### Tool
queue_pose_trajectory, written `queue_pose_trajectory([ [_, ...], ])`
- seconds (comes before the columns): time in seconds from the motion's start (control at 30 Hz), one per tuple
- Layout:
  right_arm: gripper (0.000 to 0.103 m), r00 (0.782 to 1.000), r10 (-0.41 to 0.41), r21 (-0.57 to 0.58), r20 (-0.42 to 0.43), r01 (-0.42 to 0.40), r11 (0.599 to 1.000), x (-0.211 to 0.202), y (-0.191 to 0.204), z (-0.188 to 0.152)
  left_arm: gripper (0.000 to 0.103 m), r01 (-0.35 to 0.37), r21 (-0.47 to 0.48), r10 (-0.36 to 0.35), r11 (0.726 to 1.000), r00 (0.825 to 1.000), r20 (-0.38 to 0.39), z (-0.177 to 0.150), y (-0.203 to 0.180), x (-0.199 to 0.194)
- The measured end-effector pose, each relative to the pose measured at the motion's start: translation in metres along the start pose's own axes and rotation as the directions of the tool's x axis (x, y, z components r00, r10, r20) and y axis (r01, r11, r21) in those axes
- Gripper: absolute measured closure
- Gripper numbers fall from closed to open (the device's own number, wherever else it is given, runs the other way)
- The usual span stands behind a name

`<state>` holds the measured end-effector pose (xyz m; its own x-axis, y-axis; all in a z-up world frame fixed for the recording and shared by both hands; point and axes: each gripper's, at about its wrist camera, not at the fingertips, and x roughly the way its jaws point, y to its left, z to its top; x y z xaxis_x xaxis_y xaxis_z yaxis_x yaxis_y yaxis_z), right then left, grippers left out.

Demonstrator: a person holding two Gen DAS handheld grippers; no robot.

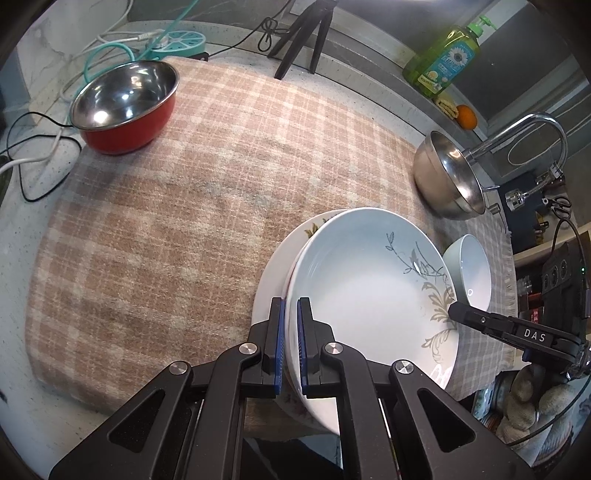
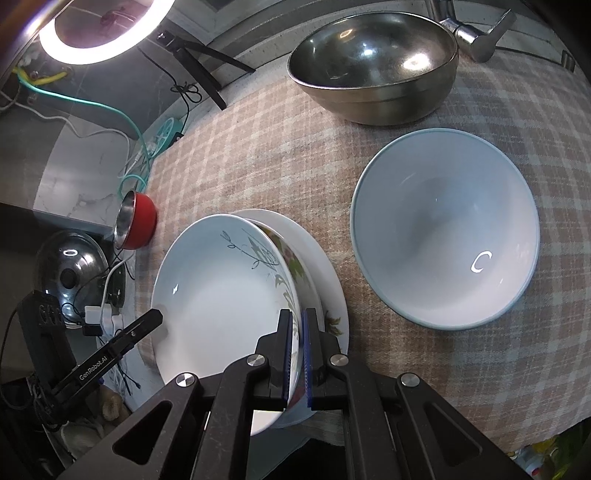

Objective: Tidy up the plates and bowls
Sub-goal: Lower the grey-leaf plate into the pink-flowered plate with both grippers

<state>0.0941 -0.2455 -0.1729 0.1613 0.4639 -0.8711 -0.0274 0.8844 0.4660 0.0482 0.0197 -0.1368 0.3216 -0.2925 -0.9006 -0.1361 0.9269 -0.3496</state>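
Note:
A pale blue plate with a grey leaf pattern (image 1: 373,291) (image 2: 221,299) sits on a stack of white flowered plates (image 1: 273,273) (image 2: 325,266) near the front edge of the checked cloth. My left gripper (image 1: 291,343) is shut on the blue plate's near rim. My right gripper (image 2: 297,354) is shut on its opposite rim and shows in the left wrist view (image 1: 458,312). A pale blue bowl (image 2: 443,229) (image 1: 469,269) stands right of the stack. A red steel bowl (image 1: 125,107) (image 2: 135,221) stands at the far left.
A large steel bowl (image 1: 447,177) (image 2: 373,62) stands by the tap (image 1: 535,129). Green soap bottle (image 1: 443,55) and an orange (image 1: 466,116) sit behind. Cables (image 1: 40,147), a tripod (image 1: 303,33) and a steel lid (image 2: 70,269) lie around the cloth (image 1: 184,206).

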Motion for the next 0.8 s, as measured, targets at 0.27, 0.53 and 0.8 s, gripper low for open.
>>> queue_pose_trajectory([
  [0.27, 0.098, 1.000, -0.003, 0.002, -0.004, 0.003, 1.000, 0.0033, -0.0011, 0.0003, 0.098, -0.001, -0.002, 0.001, 1.000, 1.000, -0.006, -0.0015, 0.0006, 0.0036],
  [0.53, 0.098, 1.000, -0.006, 0.005, -0.006, 0.006, 1.000, 0.0046, -0.0018, 0.0002, 0.098, 0.001, -0.001, -0.001, 1.000, 1.000, -0.012, -0.0022, 0.0013, 0.0060],
  [0.8, 0.098, 1.000, -0.016, 0.005, -0.009, 0.016, 1.000, 0.0069, -0.0045, -0.0007, 0.098, 0.001, 0.002, -0.001, 1.000, 1.000, -0.012, -0.0022, 0.0002, 0.0068],
])
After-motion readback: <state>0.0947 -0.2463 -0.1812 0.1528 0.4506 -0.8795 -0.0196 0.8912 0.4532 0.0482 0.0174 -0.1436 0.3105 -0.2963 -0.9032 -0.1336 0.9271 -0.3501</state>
